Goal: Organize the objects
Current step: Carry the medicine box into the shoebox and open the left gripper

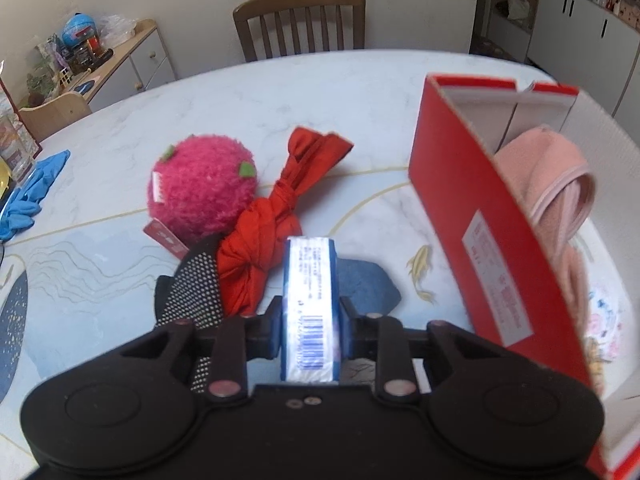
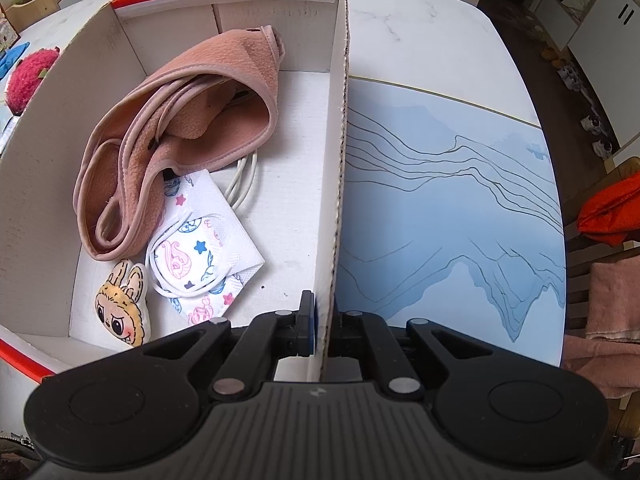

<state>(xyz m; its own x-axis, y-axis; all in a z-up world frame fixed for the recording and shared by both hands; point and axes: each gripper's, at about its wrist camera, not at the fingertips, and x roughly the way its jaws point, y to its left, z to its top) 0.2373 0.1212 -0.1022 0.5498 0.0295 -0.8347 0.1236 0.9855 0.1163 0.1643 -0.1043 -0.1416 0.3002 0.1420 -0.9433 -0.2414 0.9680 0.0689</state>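
Observation:
My left gripper (image 1: 310,320) is shut on a small blue and white packet (image 1: 310,280) with a barcode, held a little above the table. Past it lie a knotted red cloth (image 1: 272,224), a pink fuzzy ball (image 1: 202,186) and a black dotted item (image 1: 196,288). The red box (image 1: 480,216) stands to the right with a pink towel (image 1: 552,176) inside. My right gripper (image 2: 324,332) is shut on the box's right wall (image 2: 338,184). Inside the box lie the pink towel (image 2: 192,128), a patterned face mask (image 2: 204,248), a white cable (image 2: 244,184) and a small plush face toy (image 2: 122,304).
A wooden chair (image 1: 300,20) stands at the table's far side. Blue gloves (image 1: 32,196) lie at the left table edge. An orange cloth (image 2: 608,208) rests on a chair off the table's right side. The blue-patterned mat (image 2: 452,208) spreads to the right of the box.

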